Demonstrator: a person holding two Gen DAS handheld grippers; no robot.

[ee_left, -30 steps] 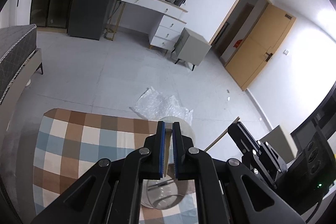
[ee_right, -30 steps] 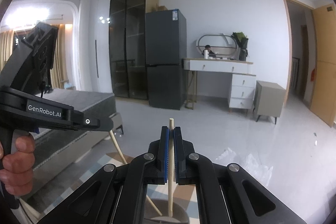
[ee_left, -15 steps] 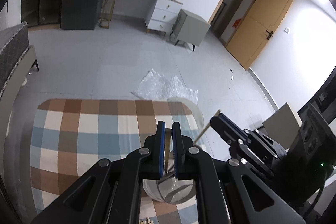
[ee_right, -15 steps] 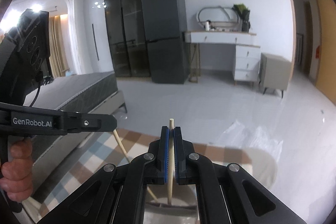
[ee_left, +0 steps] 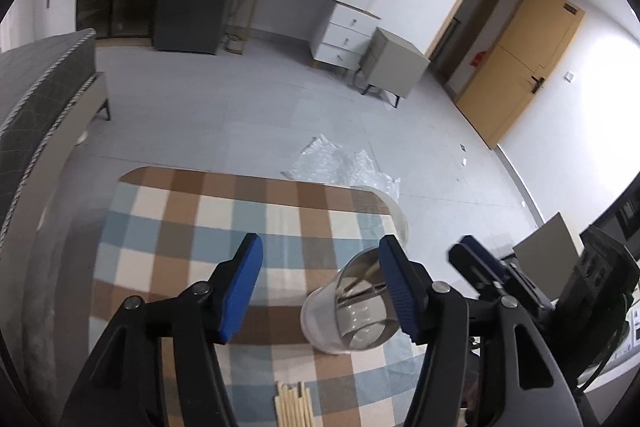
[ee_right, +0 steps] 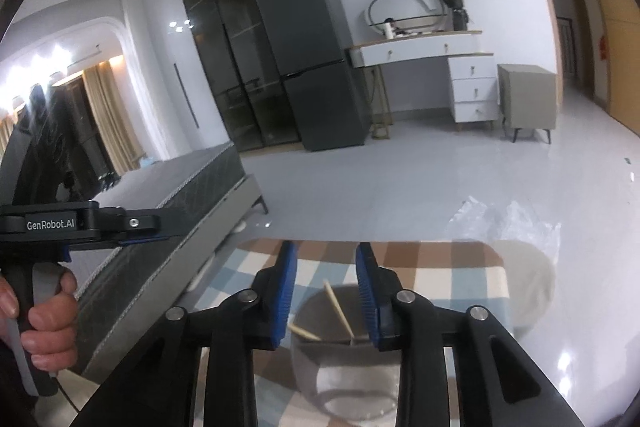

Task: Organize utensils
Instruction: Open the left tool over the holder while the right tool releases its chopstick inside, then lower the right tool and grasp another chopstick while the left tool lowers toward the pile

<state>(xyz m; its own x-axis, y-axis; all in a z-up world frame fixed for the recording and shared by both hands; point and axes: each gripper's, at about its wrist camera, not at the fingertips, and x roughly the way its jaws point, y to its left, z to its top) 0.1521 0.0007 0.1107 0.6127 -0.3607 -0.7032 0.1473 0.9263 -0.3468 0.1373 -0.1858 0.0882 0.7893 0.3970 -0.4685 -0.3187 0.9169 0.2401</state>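
A clear glass cup (ee_left: 352, 311) stands on the checked tablecloth (ee_left: 200, 227) with two wooden chopsticks (ee_right: 338, 307) leaning inside it. My left gripper (ee_left: 320, 255) hangs above the cloth, its jaws opening wide with nothing between the pads; the cup sits just behind its right finger. My right gripper (ee_right: 325, 259) hovers over the cup (ee_right: 344, 359), its jaws opening, and the pads touch neither chopstick. A bundle of several more chopsticks (ee_left: 294, 403) lies on the cloth at the near edge. The right gripper (ee_left: 480, 267) also shows to the right of the cup.
A person's hand (ee_right: 44, 315) holds the left gripper's handle (ee_right: 80, 223). Bubble wrap (ee_left: 340, 163) lies on the floor beyond the table. A white round object (ee_left: 394, 211) sits at the table's far right corner. A grey bed (ee_left: 36, 99) runs along the left.
Both grippers were shut on a chopstick each and have opened. The two chopsticks now rest in the cup. The left gripper shifted to the left of the cup; the right one tilted down.
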